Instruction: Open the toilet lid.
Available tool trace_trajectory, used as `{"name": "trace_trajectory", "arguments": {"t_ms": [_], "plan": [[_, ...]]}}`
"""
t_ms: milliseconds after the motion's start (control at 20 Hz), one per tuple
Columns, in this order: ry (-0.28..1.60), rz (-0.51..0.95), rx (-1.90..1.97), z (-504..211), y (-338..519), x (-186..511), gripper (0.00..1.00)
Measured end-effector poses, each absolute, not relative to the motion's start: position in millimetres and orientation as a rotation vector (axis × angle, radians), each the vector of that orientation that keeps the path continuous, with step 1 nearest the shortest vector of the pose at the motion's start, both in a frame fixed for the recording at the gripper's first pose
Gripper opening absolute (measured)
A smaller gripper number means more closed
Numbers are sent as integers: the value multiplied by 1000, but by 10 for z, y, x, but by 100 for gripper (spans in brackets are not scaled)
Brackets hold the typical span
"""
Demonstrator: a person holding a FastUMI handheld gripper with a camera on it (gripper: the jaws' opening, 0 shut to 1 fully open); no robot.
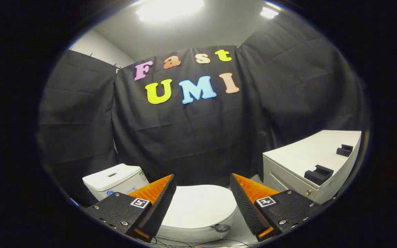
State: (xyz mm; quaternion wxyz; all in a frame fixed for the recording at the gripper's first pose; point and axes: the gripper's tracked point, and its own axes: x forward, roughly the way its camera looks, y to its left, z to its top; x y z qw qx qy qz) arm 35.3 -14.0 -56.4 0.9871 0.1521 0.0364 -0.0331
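Hovering fingers (202, 201) spread wide, toilet lid (198, 206) closed beneath

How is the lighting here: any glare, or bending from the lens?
Gripper view: ceiling lights blow out to glare; fisheye curves the white cabinet; the closed white toilet lid, seen between the open orange-and-black gripper jaws, is evenly lit and sharp.

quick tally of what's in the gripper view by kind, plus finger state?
Toilet, lid down, tank behind: 1
White cabinet: 1
Black holders on the cabinet: 2
Ceiling lights: 2
Gripper, open, fingers apart above the lid: 1
Total: 7
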Motion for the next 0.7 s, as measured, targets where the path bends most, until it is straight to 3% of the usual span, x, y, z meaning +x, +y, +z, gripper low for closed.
{"name": "trace_trajectory", "arguments": {"t_ms": [700], "plan": [[209,-168,669,-1720,-314,442,96]]}}
